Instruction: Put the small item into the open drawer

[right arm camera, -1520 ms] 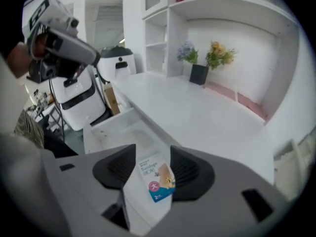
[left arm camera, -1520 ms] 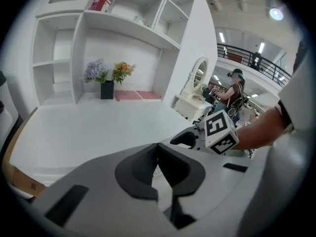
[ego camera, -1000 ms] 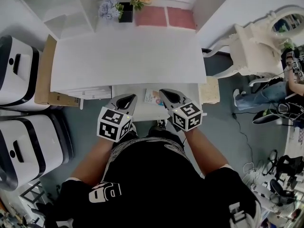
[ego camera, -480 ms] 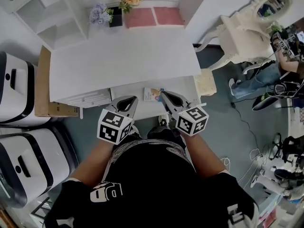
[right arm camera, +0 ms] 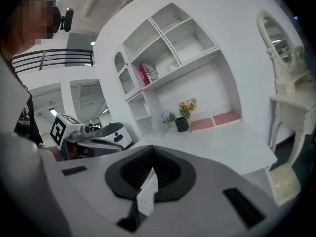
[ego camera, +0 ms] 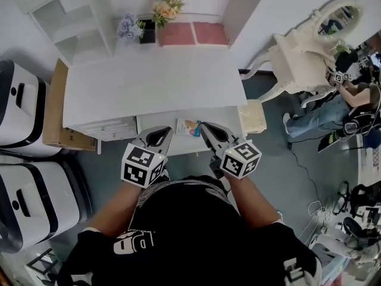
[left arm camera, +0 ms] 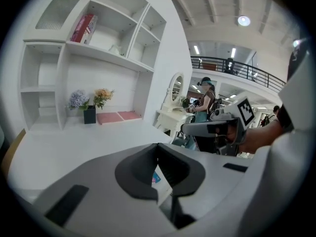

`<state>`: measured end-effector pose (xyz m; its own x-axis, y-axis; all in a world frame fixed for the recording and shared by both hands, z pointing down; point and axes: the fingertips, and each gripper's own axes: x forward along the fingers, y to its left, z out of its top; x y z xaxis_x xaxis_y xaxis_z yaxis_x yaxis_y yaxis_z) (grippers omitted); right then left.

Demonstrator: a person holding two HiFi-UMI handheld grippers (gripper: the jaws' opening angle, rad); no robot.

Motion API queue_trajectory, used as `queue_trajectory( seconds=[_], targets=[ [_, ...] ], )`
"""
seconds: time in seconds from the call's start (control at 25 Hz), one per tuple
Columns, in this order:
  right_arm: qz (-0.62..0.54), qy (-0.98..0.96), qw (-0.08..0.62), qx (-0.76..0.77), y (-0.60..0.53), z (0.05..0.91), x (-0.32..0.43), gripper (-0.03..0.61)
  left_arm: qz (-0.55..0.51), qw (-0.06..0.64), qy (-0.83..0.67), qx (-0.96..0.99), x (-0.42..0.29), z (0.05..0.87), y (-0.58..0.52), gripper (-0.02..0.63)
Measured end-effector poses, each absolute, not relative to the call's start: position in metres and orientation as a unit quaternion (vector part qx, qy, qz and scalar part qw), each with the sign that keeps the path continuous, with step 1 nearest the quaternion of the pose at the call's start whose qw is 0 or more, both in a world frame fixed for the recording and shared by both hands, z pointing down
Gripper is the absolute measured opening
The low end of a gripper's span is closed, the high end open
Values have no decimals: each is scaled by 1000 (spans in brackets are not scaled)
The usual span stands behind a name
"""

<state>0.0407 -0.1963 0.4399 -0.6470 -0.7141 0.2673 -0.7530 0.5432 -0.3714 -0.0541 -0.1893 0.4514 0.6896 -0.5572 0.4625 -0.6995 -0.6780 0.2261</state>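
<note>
Staged home room set up inside a big hall, prob. a data-collection studio. Home bits: white desk [ego camera: 155, 82], shelf unit [ego camera: 71, 16] w/ flowers [ego camera: 166, 8], dressing table w/ oval mirror [ego camera: 309, 46]. Hall bits: mezzanine railing [left arm camera: 237, 68], ceiling spotlights, cables on floor [ego camera: 351, 207], white machine housings [ego camera: 24, 100], seated person [ego camera: 351, 100] w/ marker-cube gear.
</note>
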Motion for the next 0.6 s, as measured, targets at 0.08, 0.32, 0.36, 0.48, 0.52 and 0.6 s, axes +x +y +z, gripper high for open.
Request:
queue_trajectory(
  seconds=[0.08,0.32,0.36,0.48,0.52,0.6],
  targets=[
    [226,-881,47,412,-190,438,49,8,178,194,-360,895,-49,448,-185,14],
    [223,-894,60,384,-164,439,77,6,168,197,-391,883,-19,443,-166,14],
    [219,-897,64,378,-160,439,81,6,166,197,-395,882,-14,442,-162,14],
    [216,-903,67,365,-144,437,97,6,163,201,-406,876,5,441,-146,14],
    [216,-905,66,361,-138,437,103,8,161,203,-409,875,12,440,-140,14],
    [219,-907,63,354,-126,436,114,8,156,209,-413,873,24,439,-127,14]
  ],
)
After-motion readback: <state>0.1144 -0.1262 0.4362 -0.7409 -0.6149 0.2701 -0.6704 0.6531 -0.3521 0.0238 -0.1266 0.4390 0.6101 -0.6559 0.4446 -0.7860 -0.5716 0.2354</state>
